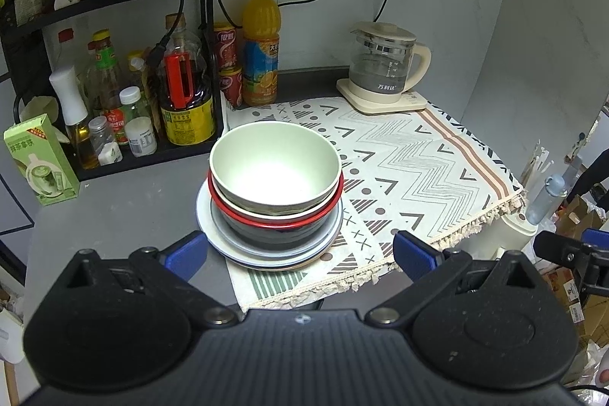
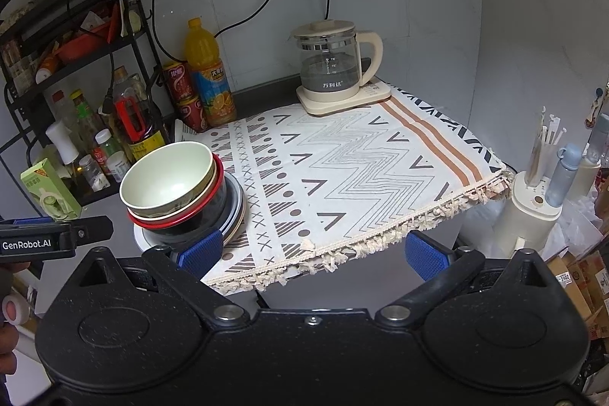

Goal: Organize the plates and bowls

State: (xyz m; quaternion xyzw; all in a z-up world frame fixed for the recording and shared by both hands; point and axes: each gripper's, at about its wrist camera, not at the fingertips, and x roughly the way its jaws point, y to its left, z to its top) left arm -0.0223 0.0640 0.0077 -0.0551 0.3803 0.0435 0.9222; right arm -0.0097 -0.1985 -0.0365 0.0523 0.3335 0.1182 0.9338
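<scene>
The sorting looks as good as finished, to my eye: every dish in sight sits in one stack, plates (image 1: 243, 246) underneath and bowls nested on top, and nothing else lies loose on the table (image 1: 125, 208). The stack stands near the table's front edge, straddling the left edge of the patterned cloth (image 1: 399, 170), in front of the rack of bottles (image 1: 125, 109). The pale green bowl (image 1: 274, 166) on top sits inside a cream one with a red-rimmed dark bowl below; it leans slightly but looks settled. The left gripper (image 1: 300, 255) hangs just short of the stack, jaws spread wide and empty. The right gripper (image 2: 312, 250) hovers off the front edge, equally wide and empty.
</scene>
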